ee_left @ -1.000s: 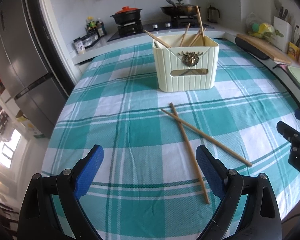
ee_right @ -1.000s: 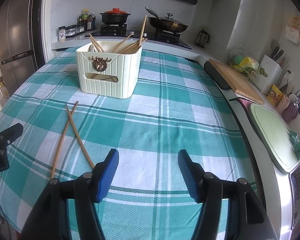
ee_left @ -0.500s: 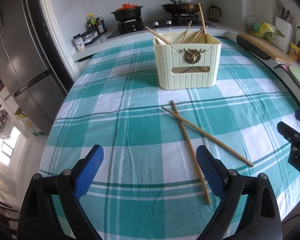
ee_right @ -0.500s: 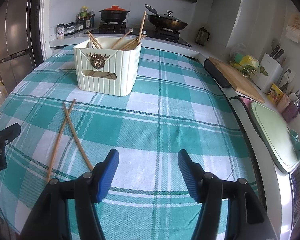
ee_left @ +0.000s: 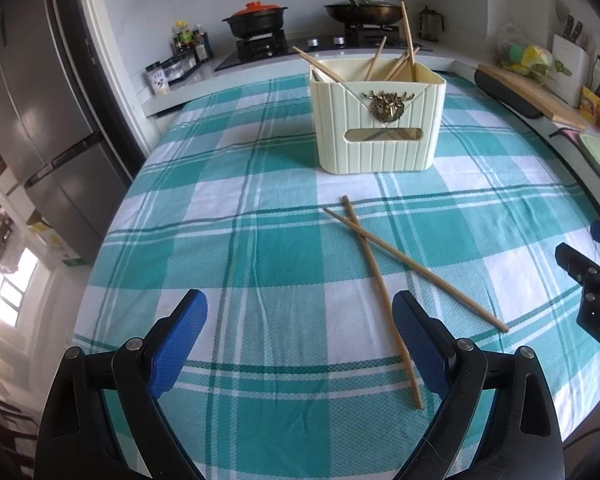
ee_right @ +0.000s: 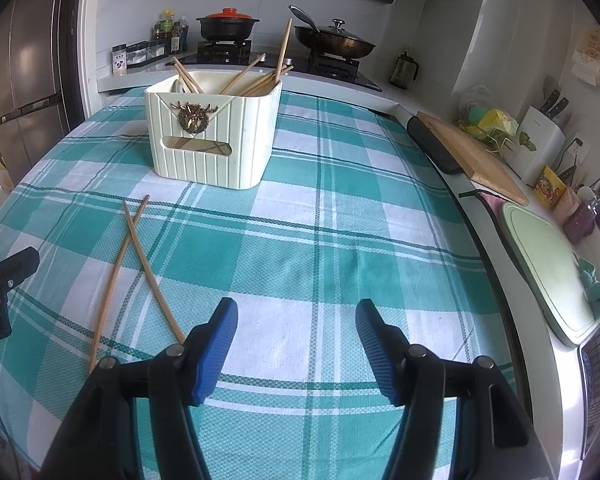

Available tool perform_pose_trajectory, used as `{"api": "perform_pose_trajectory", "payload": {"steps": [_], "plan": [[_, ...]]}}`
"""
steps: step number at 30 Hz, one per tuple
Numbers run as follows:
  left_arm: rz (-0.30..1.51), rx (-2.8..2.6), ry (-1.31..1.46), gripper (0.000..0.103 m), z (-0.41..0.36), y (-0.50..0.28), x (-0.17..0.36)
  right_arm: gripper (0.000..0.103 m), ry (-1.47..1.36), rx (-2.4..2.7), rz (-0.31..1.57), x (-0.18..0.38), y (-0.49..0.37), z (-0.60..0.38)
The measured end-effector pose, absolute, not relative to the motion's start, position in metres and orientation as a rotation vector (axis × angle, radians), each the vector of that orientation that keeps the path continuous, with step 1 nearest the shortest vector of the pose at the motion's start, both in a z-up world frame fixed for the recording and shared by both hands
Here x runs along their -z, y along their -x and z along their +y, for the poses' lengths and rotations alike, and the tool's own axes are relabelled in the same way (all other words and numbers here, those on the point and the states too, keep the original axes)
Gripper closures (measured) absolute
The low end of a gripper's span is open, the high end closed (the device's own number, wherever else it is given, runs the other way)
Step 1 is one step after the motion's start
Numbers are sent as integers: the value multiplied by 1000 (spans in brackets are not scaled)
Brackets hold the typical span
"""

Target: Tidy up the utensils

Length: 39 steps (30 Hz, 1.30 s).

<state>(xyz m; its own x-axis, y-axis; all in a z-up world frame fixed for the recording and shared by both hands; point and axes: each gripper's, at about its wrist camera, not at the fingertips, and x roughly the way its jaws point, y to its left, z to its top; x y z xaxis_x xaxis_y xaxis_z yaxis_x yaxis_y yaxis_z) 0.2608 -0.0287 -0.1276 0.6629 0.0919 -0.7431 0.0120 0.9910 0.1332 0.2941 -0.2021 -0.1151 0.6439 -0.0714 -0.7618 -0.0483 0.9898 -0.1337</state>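
Two wooden chopsticks (ee_left: 374, 268) (ee_right: 140, 256) lie crossed on the teal checked tablecloth (ee_left: 260, 248) (ee_right: 320, 240). Behind them stands a cream holder box (ee_left: 378, 128) (ee_right: 214, 136) with a brass deer emblem and several chopsticks sticking out of it. My left gripper (ee_left: 300, 332) hangs open above the cloth, its right finger just beside the near chopstick's lower end. My right gripper (ee_right: 296, 332) is open too, nothing between its pads, with the crossed chopsticks to its left. Each gripper's tip shows at the edge of the other's view.
A stove with a red-lidded pot (ee_left: 256, 20) and a wok (ee_right: 334, 42) runs along the back counter. To the right are a wooden cutting board (ee_right: 472, 152), a green board (ee_right: 548, 272) and a knife block (ee_right: 540, 140). A fridge (ee_left: 24, 112) stands at the left.
Over the second both views tilt a little, so the box and chopsticks sit slightly lower in frame. Nothing on the table has moved and both grippers stay open.
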Motion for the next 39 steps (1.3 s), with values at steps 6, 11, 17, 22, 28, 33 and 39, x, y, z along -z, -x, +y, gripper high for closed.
{"api": "perform_pose_trajectory", "payload": {"steps": [6,11,17,22,28,33,39], "plan": [[847,-45,-129,9,-28,-261,128,41,135,4,874,115,-295,-202],[852,-45,-128,9,-28,-262,130,41,134,0,880,118,-297,-199],[855,-46,-127,9,-28,-263,131,41,134,1,881,119,-297,-199],[864,-46,-125,9,-26,-266,135,41,130,1,879,120,-299,-198],[888,-35,-111,9,-26,-270,141,41,128,-13,877,123,-301,-196],[961,58,42,9,-9,-277,155,41,71,-106,886,128,-303,-200],[989,74,93,9,4,-278,168,41,45,-305,918,141,-305,-189]]}}
